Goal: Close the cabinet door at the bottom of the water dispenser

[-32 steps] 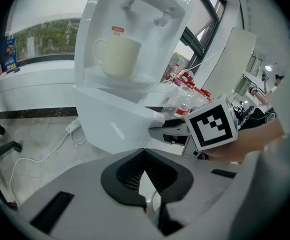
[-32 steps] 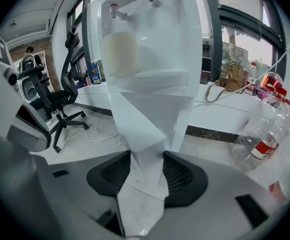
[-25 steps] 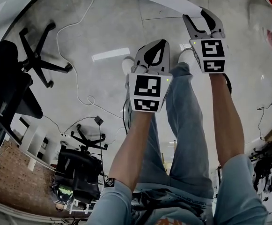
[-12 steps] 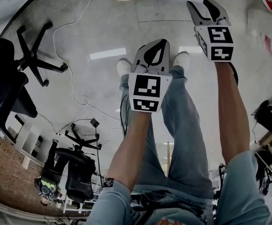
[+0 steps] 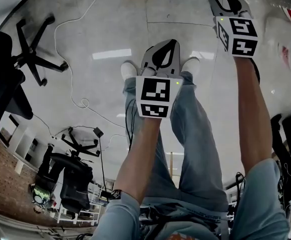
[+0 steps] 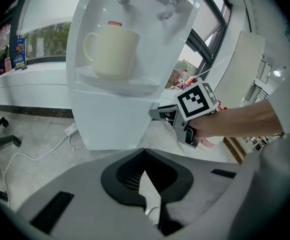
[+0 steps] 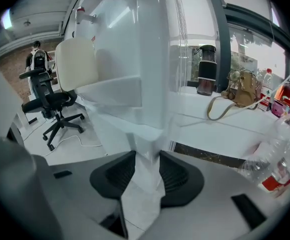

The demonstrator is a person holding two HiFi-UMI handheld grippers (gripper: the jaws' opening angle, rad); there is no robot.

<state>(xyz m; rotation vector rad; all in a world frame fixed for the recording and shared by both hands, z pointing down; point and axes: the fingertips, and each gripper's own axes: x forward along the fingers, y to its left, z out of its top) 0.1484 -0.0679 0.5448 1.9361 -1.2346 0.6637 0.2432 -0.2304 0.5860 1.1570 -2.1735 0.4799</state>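
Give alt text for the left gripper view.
A water dispenser holds a cream mug on its tray. The right gripper, jaws just closing with the dispenser's edge between them, reaches its right side. The left gripper is shut.

An office: swivel chairs (image 7: 50, 101) and a water dispenser (image 6: 112, 121)

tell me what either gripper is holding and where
Left gripper is shut and empty. Right gripper has just been closing, with the cabinet door edge between its jaws; a firm hold cannot be told.
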